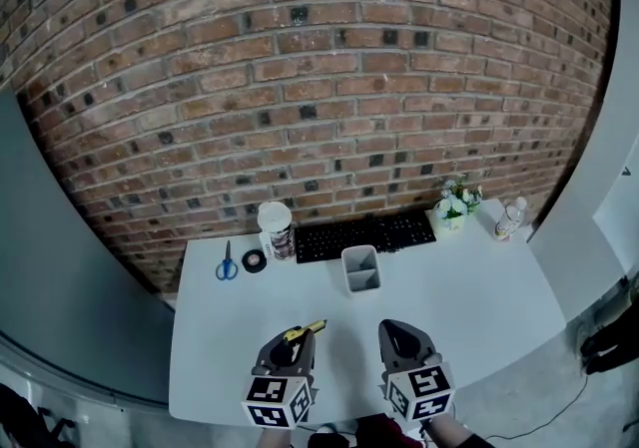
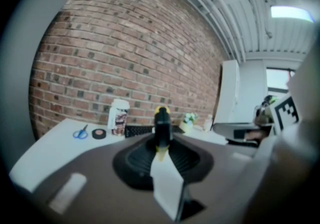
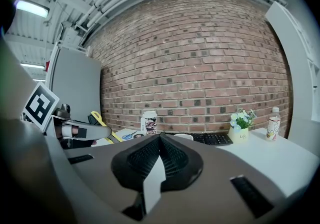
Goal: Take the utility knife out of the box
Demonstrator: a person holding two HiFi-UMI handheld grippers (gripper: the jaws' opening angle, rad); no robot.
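1. Utility knife (image 1: 304, 329), yellow and black, clamped between the jaws of the left gripper (image 1: 297, 336), well in front of the box (image 1: 361, 282) and clear of it.
2. Removal seemingly done; next, probably setting the knife down on bare table (image 1: 479, 306) in front of the box.
3. Right gripper (image 1: 402, 334) pinched together, empty, also in front of the box.
4. Behind the box: keyboard (image 1: 364, 233), cup (image 1: 276, 228). Left of the box: tape roll (image 1: 254, 260), scissors (image 1: 227, 264). Nothing blocking.

Yellow-black utility knife (image 2: 162, 129) gripped in left tongs (image 1: 297, 338), well apart from box (image 1: 362, 282).
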